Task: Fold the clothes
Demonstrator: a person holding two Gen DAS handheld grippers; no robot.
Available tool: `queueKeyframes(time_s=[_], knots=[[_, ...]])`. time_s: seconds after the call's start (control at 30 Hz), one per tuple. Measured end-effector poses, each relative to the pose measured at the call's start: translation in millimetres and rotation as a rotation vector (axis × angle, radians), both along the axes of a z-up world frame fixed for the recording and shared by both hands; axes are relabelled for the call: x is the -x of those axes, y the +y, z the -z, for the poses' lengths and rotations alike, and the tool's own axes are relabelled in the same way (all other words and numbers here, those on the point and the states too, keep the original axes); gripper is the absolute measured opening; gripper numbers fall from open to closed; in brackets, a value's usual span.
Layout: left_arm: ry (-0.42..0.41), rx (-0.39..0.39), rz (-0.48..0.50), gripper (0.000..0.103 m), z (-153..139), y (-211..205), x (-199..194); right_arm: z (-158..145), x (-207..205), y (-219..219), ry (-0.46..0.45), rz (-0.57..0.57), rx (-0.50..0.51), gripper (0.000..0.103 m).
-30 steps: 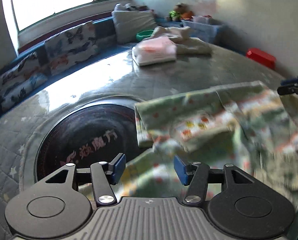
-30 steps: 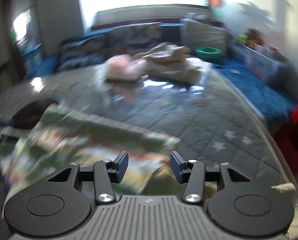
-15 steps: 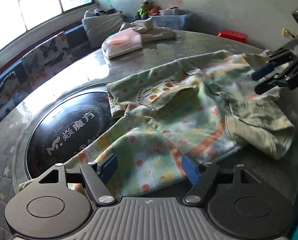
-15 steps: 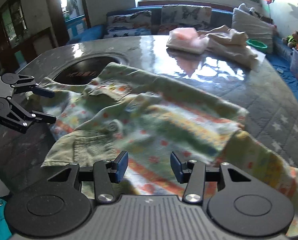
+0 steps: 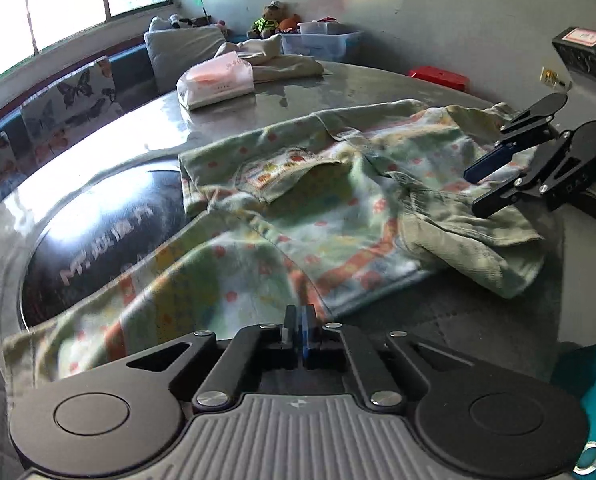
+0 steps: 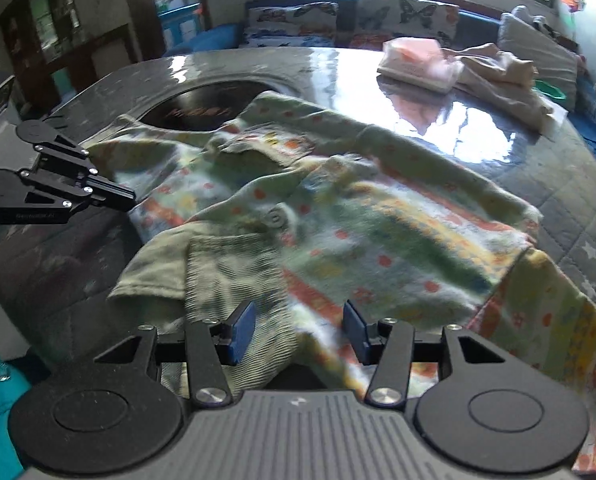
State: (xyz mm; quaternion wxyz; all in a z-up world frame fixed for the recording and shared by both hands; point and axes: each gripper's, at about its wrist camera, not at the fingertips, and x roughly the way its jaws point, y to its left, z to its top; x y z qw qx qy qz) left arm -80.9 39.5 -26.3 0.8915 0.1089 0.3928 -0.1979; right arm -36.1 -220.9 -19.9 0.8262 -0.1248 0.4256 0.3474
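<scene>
Left wrist view sits low at the desk (image 5: 338,80) edge, close over the patterned shirt (image 5: 318,216), facing across it toward the window corner. Right wrist view sits equally low and close, facing the cushioned bench. Both views share the shirt, the black inset disc (image 6: 206,108) and the opposite gripper (image 5: 510,172).

A glossy grey quilted tabletop (image 5: 110,128) is seen, with a round black inset (image 5: 98,236) on its left. A patterned green garment (image 5: 318,208) is spread across the near part, partly over the inset. At the far side, a pink packet (image 5: 218,80) and beige clothes (image 5: 286,64) are laid together.
</scene>
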Motion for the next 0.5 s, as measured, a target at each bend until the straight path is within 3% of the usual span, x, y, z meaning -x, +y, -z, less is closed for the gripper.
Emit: queueKeyframes(time_s=[0.17, 0.27, 0.33, 0.4, 0.5], knots=[[-0.03, -0.008, -0.088, 0.009, -11, 21, 17, -6, 6, 2, 0.001, -0.001, -0.006, 0.049], [-0.108, -0.013, -0.243, 0.028, -29, 52, 22, -18, 10, 5, -0.036, -0.01, -0.04, 0.049], [-0.148, -0.038, -0.362, 0.031, -36, 73, 21, -28, 14, 14, -0.063, -0.052, -0.059, 0.048], [-0.16, -0.079, -0.498, 0.042, -37, 94, 15, -34, 17, 29, -0.073, -0.114, -0.074, 0.046], [-0.128, -0.124, -0.622, 0.052, -27, 120, 3, -34, 22, 62, -0.073, -0.225, -0.077, 0.043]])
